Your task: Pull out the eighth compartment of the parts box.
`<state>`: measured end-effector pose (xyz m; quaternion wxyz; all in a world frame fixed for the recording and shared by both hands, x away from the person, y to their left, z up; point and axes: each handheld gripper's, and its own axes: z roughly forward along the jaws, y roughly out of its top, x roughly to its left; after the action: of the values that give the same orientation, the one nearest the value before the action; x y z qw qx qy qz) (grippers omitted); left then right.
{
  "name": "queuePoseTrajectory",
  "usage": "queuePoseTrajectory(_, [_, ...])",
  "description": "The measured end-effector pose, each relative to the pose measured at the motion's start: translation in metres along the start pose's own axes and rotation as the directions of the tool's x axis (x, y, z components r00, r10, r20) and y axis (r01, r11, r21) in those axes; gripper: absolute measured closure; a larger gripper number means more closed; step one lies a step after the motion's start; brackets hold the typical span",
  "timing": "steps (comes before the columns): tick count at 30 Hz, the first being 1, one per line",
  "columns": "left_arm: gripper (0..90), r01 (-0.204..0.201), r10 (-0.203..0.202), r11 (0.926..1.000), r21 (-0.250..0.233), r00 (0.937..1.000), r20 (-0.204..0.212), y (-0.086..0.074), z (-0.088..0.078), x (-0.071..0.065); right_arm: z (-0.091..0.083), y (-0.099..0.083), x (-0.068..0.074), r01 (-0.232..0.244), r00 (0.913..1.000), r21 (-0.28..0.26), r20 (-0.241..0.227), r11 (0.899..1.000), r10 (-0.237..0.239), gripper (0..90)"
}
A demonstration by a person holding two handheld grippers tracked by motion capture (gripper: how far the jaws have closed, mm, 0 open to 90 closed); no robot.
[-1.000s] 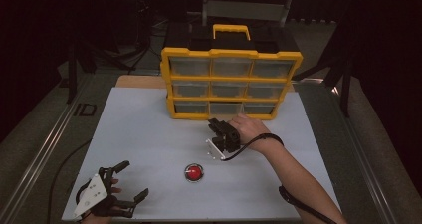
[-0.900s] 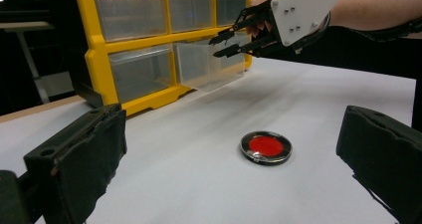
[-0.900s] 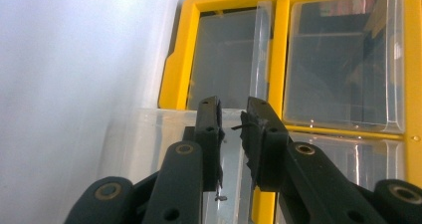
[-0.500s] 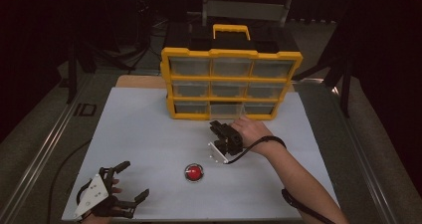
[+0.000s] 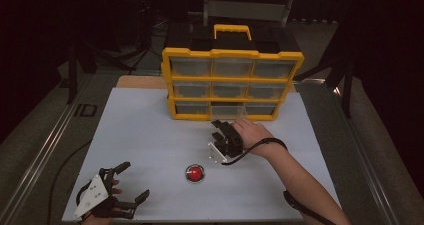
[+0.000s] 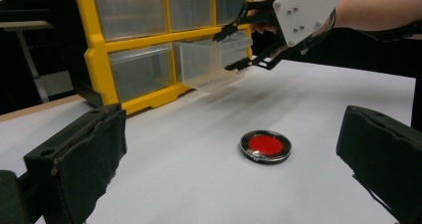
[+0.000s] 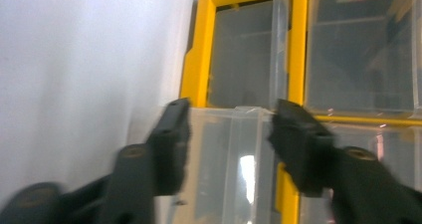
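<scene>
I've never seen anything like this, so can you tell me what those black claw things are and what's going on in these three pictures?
A person holds a gripper in each hand, a tool with two black jaws. One picture looks down from above the white table. The other two come from cameras riding on each gripper. On the table stand a yellow drawer cabinet and a round red button. The right gripper is at the bottom middle drawer, which is pulled partly out. Its jaws have just been opening and stand either side of the drawer's front. The left gripper waits open, holding nothing.
</scene>
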<state>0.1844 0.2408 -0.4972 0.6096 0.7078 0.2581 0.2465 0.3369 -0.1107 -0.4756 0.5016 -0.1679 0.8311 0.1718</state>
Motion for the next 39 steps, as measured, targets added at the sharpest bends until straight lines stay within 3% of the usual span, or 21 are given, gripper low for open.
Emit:
queuePoseTrajectory(5, [0.2, -0.001, 0.001, 1.0, 0.003, 1.0, 0.002, 0.0, 0.001, -0.001, 0.001, 0.0, -0.005, -0.026, 0.9988, 0.043, -0.04, 0.999, 0.028, 21.2])
queuePoseTrajectory(7, [0.2, 0.0, 0.0, 1.0, 0.003, 1.0, 0.002, 0.0, 0.001, 0.0, 0.002, 0.0, -0.008, -0.06, 0.9952, 0.064, -0.074, 0.996, 0.064, 13.2])
queuePoseTrajectory(12, [0.2, 0.0, 0.0, 1.0, 0.005, 1.0, 0.002, 0.0, 0.001, 0.0, 0.0, 0.001, -0.018, -0.147, 0.9802, 0.093, -0.119, 0.985, 0.158, 7.9])
queuePoseTrajectory(16, [0.2, 0.0, 0.0, 1.0, 0.005, 1.0, 0.003, 0.0, 0.001, 0.0, -0.002, 0.001, -0.025, -0.191, 0.9728, 0.104, -0.113, 0.976, 0.202, 7.8])
queuePoseTrajectory(20, [0.2, 0.0, 0.0, 1.0, 0.005, 1.0, 0.0, 0.0, 0.0, 0.0, -0.006, 0.0, -0.034, -0.258, 0.9567, 0.112, -0.108, 0.96, 0.27, 7.6])
queuePoseTrajectory(22, [0.2, 0.0, 0.0, 1.0, 0.004, 1.0, 0.001, 0.0, 0.0, 0.0, -0.009, -0.002, -0.038, -0.303, 0.9447, 0.114, -0.093, 0.946, 0.314, 7.6])
queuePoseTrajectory(24, [0.2, 0.0, 0.0, 1.0, 0.004, 1.0, 0.001, 0.0, 0.0, 0.0, -0.012, -0.004, -0.041, -0.36, 0.9269, 0.106, -0.071, 0.927, 0.368, 7.6])
queuePoseTrajectory(27, [0.2, -0.001, 0.001, 1.0, 0.003, 1.0, -0.001, 0.0, 0.0, 0.0, -0.017, -0.011, -0.047, -0.476, 0.8728, 0.09, -0.074, 0.875, 0.482, 7.6])
queuePoseTrajectory(32, [0.2, -0.001, 0.001, 1.0, 0.004, 1.0, 0.001, 0.0, 0.001, 0.0, -0.027, -0.024, -0.055, -0.644, 0.7574, 0.053, -0.097, 0.763, 0.646, 7.7])
queuePoseTrajectory(33, [0.2, 0.0, 0.0, 1.0, 0.004, 1.0, 0.001, 0.0, 0.001, -0.001, -0.029, -0.026, -0.056, -0.675, 0.7299, 0.047, -0.106, 0.737, 0.675, 7.7])
queuePoseTrajectory(35, [0.2, -0.001, 0.001, 1.0, 0.003, 1.0, 0.001, 0.0, 0.001, -0.001, -0.033, -0.031, -0.057, -0.721, 0.6852, 0.029, -0.121, 0.692, 0.718, 7.8])
queuePoseTrajectory(36, [0.2, -0.001, 0.001, 1.0, 0.003, 1.0, 0.0, 0.0, 0.001, -0.001, -0.036, -0.033, -0.057, -0.747, 0.6583, 0.017, -0.124, 0.665, 0.742, 7.8])
queuePoseTrajectory(37, [0.2, -0.001, 0.001, 1.0, 0.003, 1.0, -0.001, 0.0, 0.001, -0.001, -0.038, -0.035, -0.058, -0.761, 0.6423, 0.011, -0.129, 0.649, 0.755, 7.8])
queuePoseTrajectory(38, [0.2, -0.001, 0.001, 1.0, 0.003, 1.0, -0.001, 0.0, 0.001, -0.001, -0.04, -0.037, -0.058, -0.78, 0.6198, -0.003, -0.137, 0.625, 0.773, 7.8])
queuePoseTrajectory(39, [0.2, 0.0, 0.0, 1.0, 0.003, 1.0, -0.001, 0.0, 0.001, -0.001, -0.043, -0.039, -0.058, -0.803, 0.5921, -0.015, -0.143, 0.596, 0.793, 7.8])
